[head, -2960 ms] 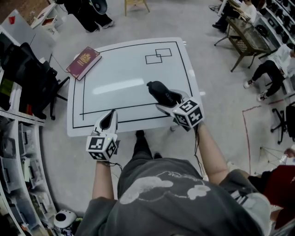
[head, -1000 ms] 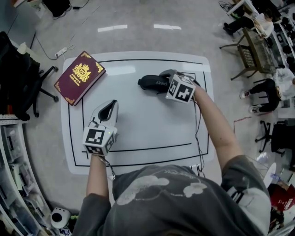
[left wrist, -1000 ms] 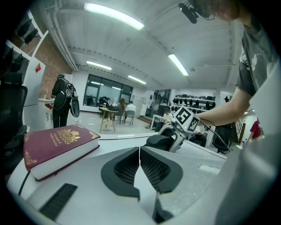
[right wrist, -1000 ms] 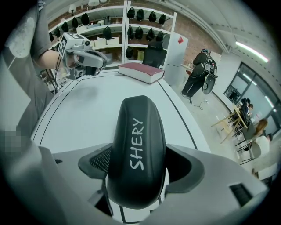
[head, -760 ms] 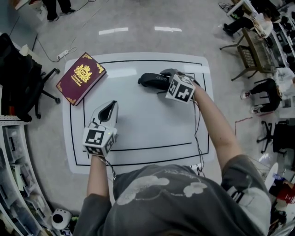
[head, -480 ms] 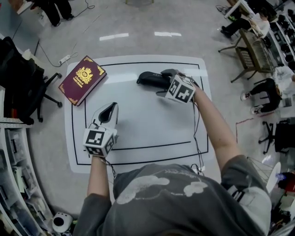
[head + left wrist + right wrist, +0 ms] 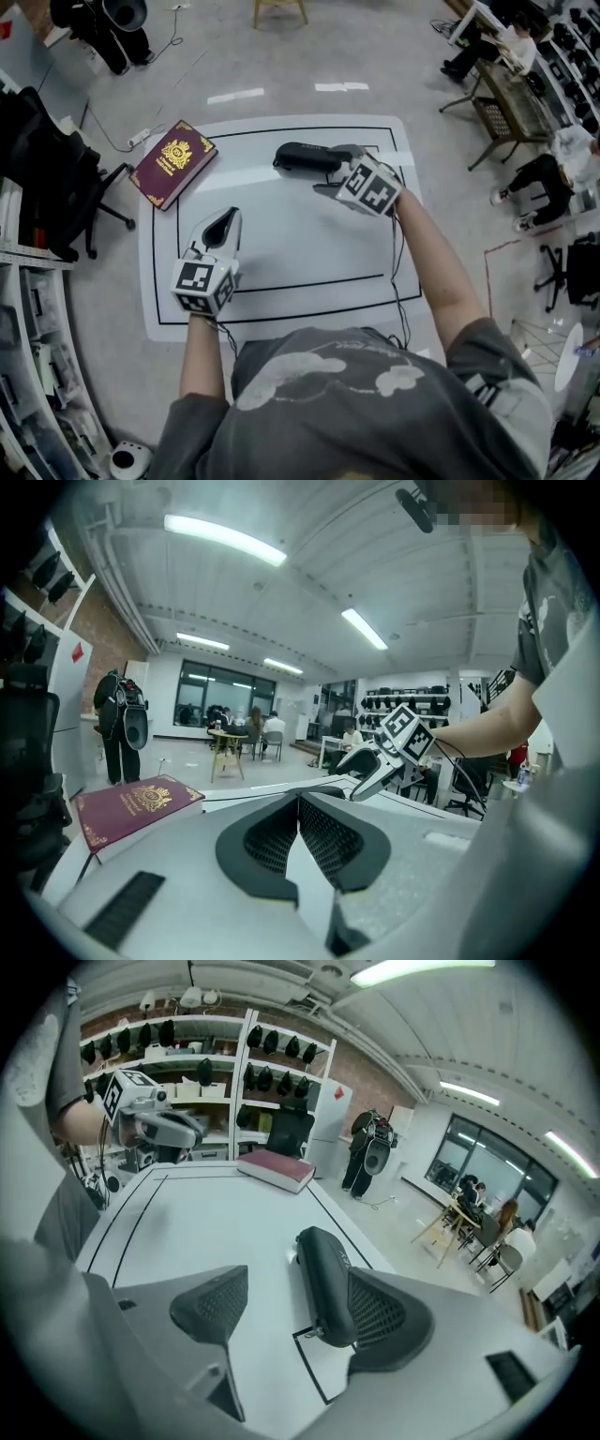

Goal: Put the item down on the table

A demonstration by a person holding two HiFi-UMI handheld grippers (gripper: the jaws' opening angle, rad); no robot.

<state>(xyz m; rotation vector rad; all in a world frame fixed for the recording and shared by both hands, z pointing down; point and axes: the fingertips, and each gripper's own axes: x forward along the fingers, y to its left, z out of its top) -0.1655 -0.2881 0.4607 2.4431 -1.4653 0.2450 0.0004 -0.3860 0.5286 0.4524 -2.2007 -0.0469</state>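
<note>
Item's down: the black case (image 7: 305,157) is lying on the table (image 7: 291,239), loose between the right gripper's (image 7: 330,171) wide, slightly closing jaws (left gripper (image 7: 225,219) is sitting pinched together, empty). Next, I'd say: backing off without nudging it.

A grey short-sleeved T-shirt (image 7: 356,403) with a pale cloud-like print is worn, and white markings are seen on its right sleeve (image 7: 489,401). Thin black cables (image 7: 396,272) are run along the forearms. The left tool (image 7: 226,221) and the right tool (image 7: 335,171) are cased in light grey. Each is topped by a marker cube (image 7: 203,286) in black and white and fitted with black mesh-textured pads (image 7: 211,1302). The right tool's jaws are closing, with a black case (image 7: 302,157) between them.
</note>
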